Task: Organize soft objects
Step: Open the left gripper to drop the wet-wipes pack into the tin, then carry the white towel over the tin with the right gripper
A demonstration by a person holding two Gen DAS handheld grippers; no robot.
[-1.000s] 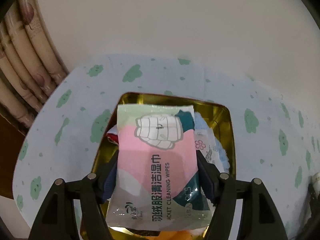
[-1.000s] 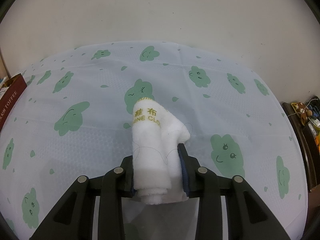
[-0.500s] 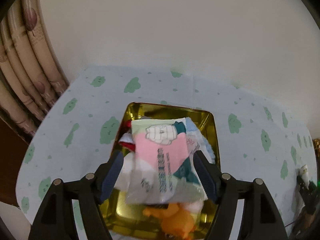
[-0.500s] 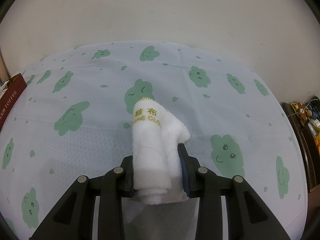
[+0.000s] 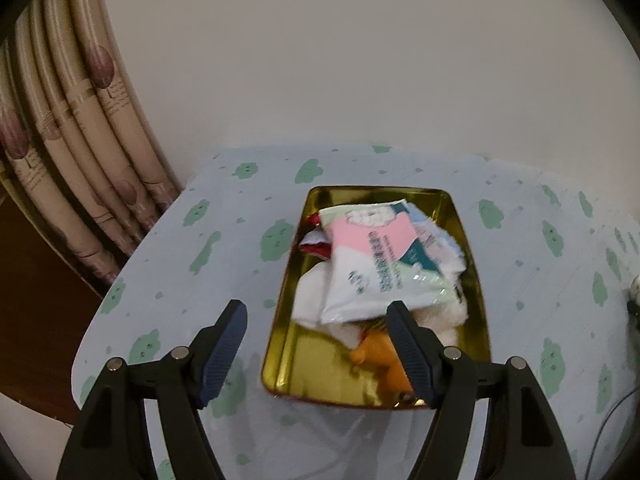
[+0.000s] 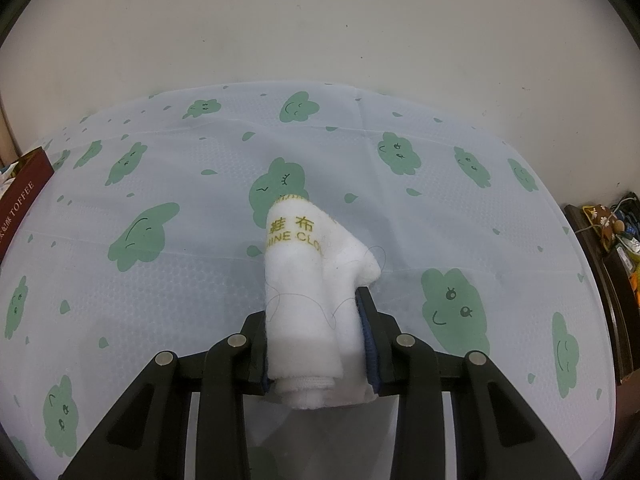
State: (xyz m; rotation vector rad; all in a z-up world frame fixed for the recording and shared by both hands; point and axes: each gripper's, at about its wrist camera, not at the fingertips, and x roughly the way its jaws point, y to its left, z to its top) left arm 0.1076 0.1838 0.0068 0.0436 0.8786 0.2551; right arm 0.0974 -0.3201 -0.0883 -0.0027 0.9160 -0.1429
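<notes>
In the left wrist view a gold tin tray (image 5: 280, 320) sits on the cloud-print tablecloth. It holds a pink, white and green wipes packet (image 5: 372, 260) on top of white soft items, with an orange plush toy (image 5: 376, 354) at its near end. My left gripper (image 5: 316, 312) is open and empty, raised above the tray's near left side. In the right wrist view my right gripper (image 6: 316, 308) is shut on a folded white cloth (image 6: 308, 276) with yellow lettering, held just above the tablecloth.
Curtains (image 5: 72, 152) hang at the left past the table edge. A dark red toffee box (image 6: 20, 196) stands at the table's left in the right wrist view. Dark furniture with clutter (image 6: 612, 232) stands off the right edge. A wall runs behind the table.
My left gripper opened, let the wipes packet drop into the tray, and pulled back and up. The right gripper with the white cloth has not moved.
</notes>
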